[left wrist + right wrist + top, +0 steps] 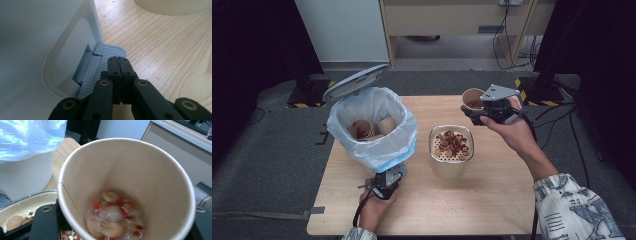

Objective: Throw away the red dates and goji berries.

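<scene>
High view: paper cup (473, 98) of leftovers held up over the far right of the wooden table (492, 200), right gripper (484, 112) clamped on its wall.

Left gripper view: left gripper (118, 62) pressed together, empty, tips down on the grey pedal (110, 51) of the white bin (372, 120). Lid (354, 82) up, bag-lined, used cups inside. Strainer bowl (451, 165) of scraps just right of bin.

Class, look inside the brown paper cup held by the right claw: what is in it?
The brown paper cup holds pale round slices and red bits in a little liquid at its bottom. The food covers the cup's base, so that cannot be seen.
</scene>
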Action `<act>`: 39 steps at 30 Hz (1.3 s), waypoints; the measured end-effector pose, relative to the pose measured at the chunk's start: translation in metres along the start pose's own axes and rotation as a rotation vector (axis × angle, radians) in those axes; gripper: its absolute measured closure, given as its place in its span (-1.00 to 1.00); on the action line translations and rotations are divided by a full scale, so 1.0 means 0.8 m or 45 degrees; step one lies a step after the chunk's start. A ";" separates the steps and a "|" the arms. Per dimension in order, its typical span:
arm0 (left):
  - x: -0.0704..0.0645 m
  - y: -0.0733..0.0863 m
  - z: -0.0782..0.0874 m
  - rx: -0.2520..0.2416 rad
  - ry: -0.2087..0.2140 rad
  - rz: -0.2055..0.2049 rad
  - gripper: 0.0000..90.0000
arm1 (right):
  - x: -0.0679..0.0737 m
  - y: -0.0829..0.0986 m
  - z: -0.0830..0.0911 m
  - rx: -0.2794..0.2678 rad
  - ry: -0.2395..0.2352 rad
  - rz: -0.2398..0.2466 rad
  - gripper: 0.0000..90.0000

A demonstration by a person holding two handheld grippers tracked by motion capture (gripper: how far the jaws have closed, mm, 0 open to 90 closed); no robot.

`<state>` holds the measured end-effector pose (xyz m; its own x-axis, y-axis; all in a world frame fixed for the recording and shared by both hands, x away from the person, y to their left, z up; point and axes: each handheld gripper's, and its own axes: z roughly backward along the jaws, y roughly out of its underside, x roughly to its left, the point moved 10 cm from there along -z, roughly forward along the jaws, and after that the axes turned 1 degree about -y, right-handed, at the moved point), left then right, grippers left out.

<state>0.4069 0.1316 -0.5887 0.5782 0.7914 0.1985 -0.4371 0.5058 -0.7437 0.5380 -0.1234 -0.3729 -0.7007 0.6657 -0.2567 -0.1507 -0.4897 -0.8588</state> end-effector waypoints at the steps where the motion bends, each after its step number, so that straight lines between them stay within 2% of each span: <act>1: 0.000 0.000 0.000 0.000 0.001 -0.001 0.96 | 0.001 -0.001 0.000 0.000 -0.002 0.008 -0.29; 4: 0.000 0.000 0.000 0.001 0.002 -0.002 0.96 | 0.002 -0.006 0.002 -0.017 0.001 0.009 -0.29; 9: 0.000 0.000 0.000 0.001 0.001 0.000 0.96 | 0.003 -0.010 0.004 -0.031 0.036 0.052 -0.28; 12: 0.000 0.000 0.000 0.002 0.002 -0.003 0.96 | 0.005 -0.013 0.003 -0.026 0.080 0.145 -0.27; 13: 0.000 0.000 0.000 0.002 0.002 -0.003 0.96 | 0.005 -0.013 0.003 -0.026 0.080 0.145 -0.27; 14: 0.000 0.000 0.000 0.002 0.000 -0.005 0.96 | 0.007 -0.014 0.002 -0.013 0.112 0.211 -0.26; 15: 0.000 0.000 0.000 0.003 0.000 -0.005 0.96 | 0.007 -0.015 0.001 -0.010 0.129 0.243 -0.26; 18: 0.000 0.000 0.000 0.006 0.000 -0.008 0.96 | 0.009 -0.017 0.001 -0.017 0.133 0.262 -0.26; 19: 0.000 0.000 0.000 0.005 0.001 -0.006 0.96 | 0.010 -0.017 0.001 -0.017 0.145 0.288 -0.26; 26: 0.000 0.000 0.000 0.003 0.002 -0.002 0.96 | 0.006 -0.018 0.004 -0.024 0.155 0.287 -0.26; 30: 0.000 0.000 0.000 0.002 0.003 -0.001 0.96 | 0.011 -0.018 0.004 -0.029 0.138 0.302 -0.26; 39: 0.000 0.000 0.000 0.003 -0.002 -0.004 0.96 | 0.006 -0.018 0.003 -0.016 0.160 0.366 -0.27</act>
<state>0.4070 0.1320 -0.5886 0.5784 0.7904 0.2020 -0.4368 0.5092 -0.7415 0.5347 -0.1145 -0.3609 -0.6212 0.5661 -0.5418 0.0501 -0.6613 -0.7484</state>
